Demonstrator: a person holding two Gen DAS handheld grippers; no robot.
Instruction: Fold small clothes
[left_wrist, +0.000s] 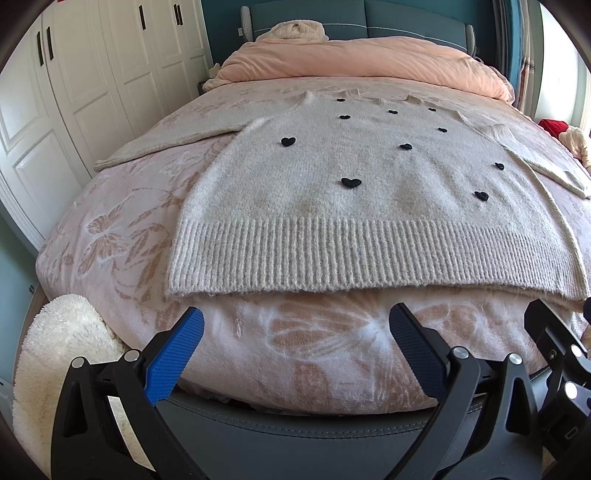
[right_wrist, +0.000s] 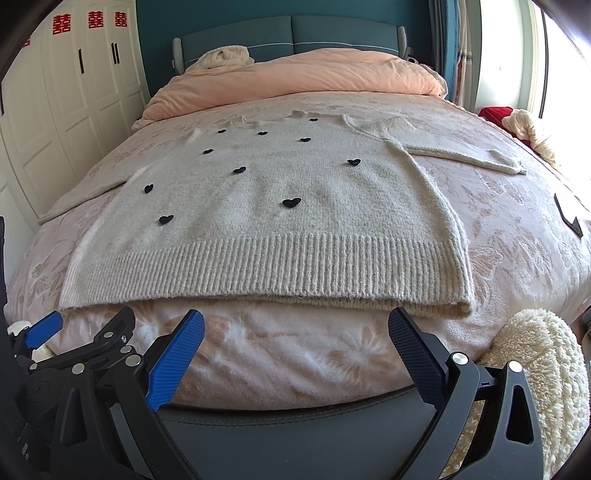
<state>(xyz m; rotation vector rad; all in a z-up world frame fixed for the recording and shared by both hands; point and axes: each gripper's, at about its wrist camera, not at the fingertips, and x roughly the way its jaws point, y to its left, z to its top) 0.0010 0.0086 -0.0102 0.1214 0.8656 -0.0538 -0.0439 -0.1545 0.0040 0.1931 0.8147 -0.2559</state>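
Left wrist view: we see the left hand-held gripper (left_wrist: 295, 332) with jaws spread wide, nothing between them, hovering at the foot of the bed (left_wrist: 288, 354), short of the sweater's hem. The beige knit sweater (left_wrist: 369, 199) with small black hearts lies flat, front up, on the pink floral blanket (left_wrist: 122, 229), ribbed hem nearest the camera, neckline toward the headboard. Its left sleeve (left_wrist: 177, 138) stretches out toward the white wardrobe (left_wrist: 81, 85); the other sleeve (left_wrist: 546, 162) angles off to the right. A peach duvet (left_wrist: 362, 62) is bunched at the head of the bed. A cream fleece item (left_wrist: 62, 354) sits at lower left beside the bed. Part of the right hand-held gripper (left_wrist: 561, 354) shows at the right edge; we cannot tell its jaws from here. Right wrist view: the right hand-held gripper (right_wrist: 295, 332) is also wide apart and holds nothing, just short of the sweater (right_wrist: 280, 221) hem. The left hand-held gripper (right_wrist: 85, 328) shows at lower left, beside it. Sleeve (right_wrist: 465, 153) lies bent on the blanket (right_wrist: 517, 229). A dark flat object (right_wrist: 569, 214) lies at the bed's right edge, a cream fleece item (right_wrist: 535, 369) at lower right, and a red item (right_wrist: 495, 112) by the window.
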